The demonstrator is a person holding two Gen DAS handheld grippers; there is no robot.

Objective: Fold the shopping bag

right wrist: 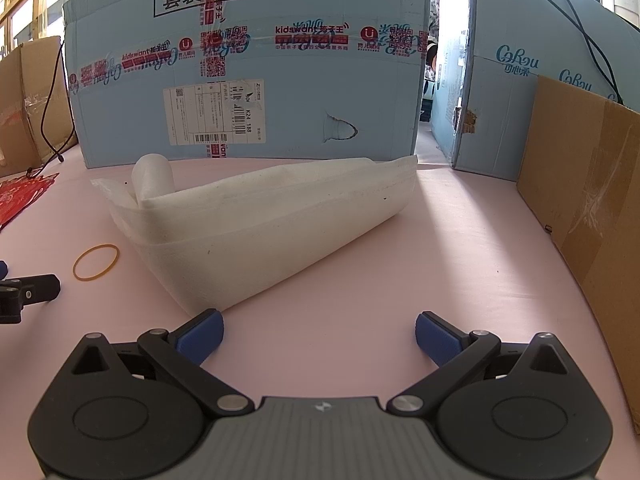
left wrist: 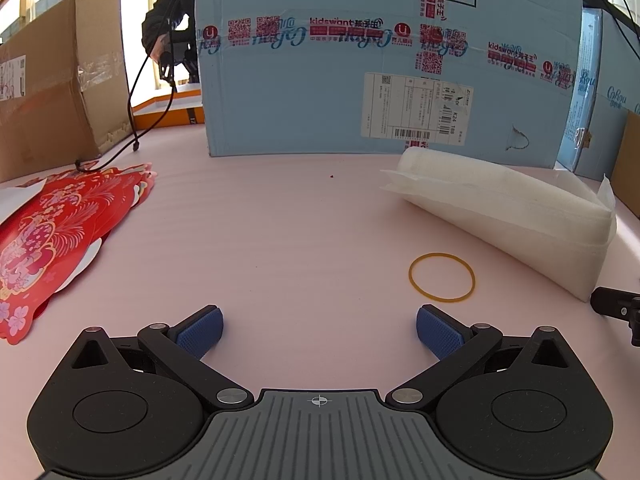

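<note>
White soft fabric shopping bag [right wrist: 264, 224], loosely rolled, just ahead of right claw [right wrist: 319, 332]; yellow rubber band [left wrist: 441, 277] ahead-right of left claw [left wrist: 319, 328]. Both claws wide open, empty. Folding seems done; next likely band pickup.

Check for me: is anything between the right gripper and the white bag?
Nothing visible. The right gripper is open, and the bag lies just ahead with only bare pink mat between. The rubber band sits off to the bag's left, clear of the path.
</note>
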